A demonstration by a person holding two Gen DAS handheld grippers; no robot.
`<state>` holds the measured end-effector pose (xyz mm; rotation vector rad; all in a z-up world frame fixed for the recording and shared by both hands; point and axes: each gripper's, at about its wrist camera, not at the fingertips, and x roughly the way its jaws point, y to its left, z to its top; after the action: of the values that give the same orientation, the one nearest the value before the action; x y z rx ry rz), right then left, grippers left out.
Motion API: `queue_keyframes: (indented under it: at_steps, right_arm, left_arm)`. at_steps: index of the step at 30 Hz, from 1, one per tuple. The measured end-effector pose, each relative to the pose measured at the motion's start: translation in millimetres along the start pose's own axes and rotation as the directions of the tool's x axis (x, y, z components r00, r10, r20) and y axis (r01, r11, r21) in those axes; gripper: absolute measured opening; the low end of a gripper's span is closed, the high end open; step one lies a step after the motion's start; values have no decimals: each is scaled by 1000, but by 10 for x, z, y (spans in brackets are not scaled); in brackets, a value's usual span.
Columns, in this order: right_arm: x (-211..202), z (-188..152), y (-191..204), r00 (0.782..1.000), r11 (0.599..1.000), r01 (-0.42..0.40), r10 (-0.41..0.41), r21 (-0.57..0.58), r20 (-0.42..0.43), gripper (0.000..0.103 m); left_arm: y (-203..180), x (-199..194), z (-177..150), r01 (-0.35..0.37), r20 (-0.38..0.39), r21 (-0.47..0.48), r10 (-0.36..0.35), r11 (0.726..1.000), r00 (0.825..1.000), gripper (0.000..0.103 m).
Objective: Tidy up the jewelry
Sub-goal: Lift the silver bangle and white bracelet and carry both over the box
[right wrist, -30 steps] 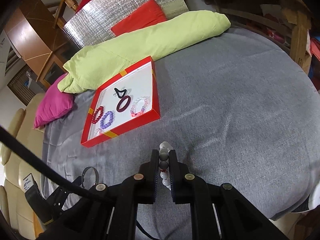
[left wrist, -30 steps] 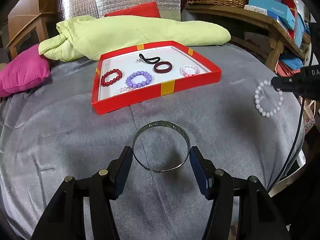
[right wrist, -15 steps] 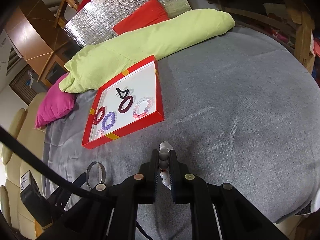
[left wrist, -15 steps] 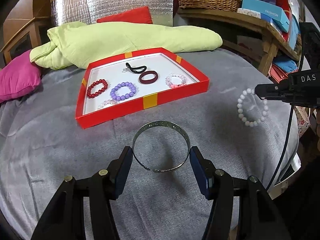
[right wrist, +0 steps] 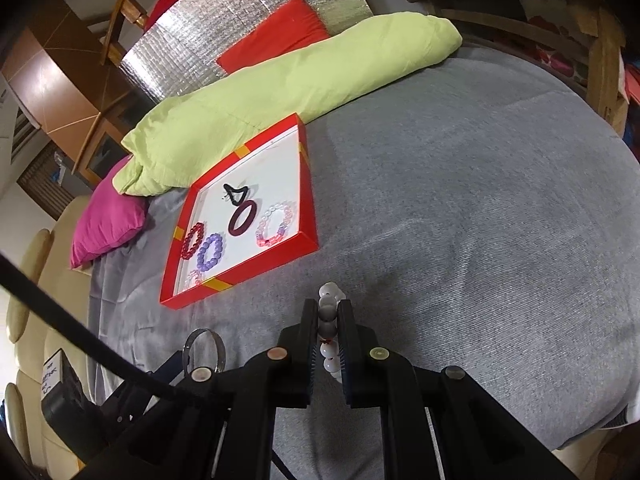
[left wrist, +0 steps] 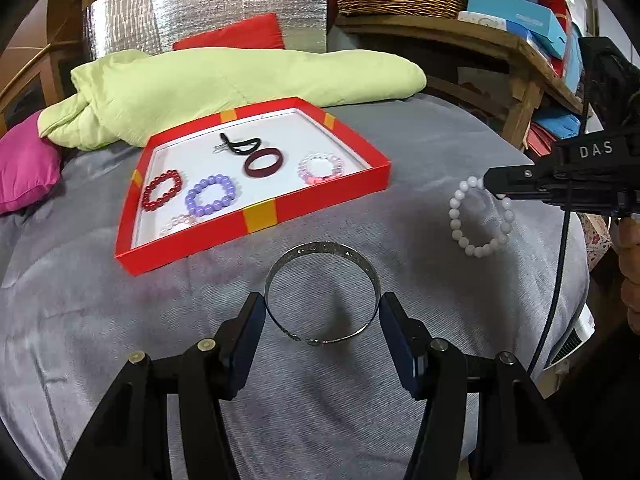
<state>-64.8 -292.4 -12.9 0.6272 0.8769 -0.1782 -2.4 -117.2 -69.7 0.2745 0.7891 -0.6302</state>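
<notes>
Two pieces are held above the grey bedspread (left wrist: pixel 420 128): a silver bangle (left wrist: pixel 322 298) clamped between the left gripper (left wrist: pixel 322 322) pads, a white bead bracelet (left wrist: pixel 480 216) pinched in the right gripper (right wrist: pixel 329 330). Since a second ago the red tray (left wrist: pixel 320 200) is seen nearer the left gripper, so placing seems close. Both grippers are pitched downward.

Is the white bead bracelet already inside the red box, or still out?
Out. The white bead bracelet hangs from the right gripper, beside the red box.
</notes>
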Motion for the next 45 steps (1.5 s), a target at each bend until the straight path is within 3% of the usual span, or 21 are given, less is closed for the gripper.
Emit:
queue_keyframes:
  at_steps: [15,25,35,45]
  right_arm:
    - [85,238,-275,999,996,31,-34,87,37,10]
    - [126,447,-139,992,997,40,-46,61,115,10]
    - [225,609,-182,990,996,9,-21,87,136,10]
    - [325,838,-114,976,990,-88,63,109,210,10]
  left_arm:
    - [-122,-121,236,67,99,32,-70,997,993,61]
    - [13,-298,346,70,196,-3,-68,998,978,61]
    - [195,-291,421,38,196,-31,-31,999,980,61]
    - [862,-348,830,-25,245,-151,62,988,968,61]
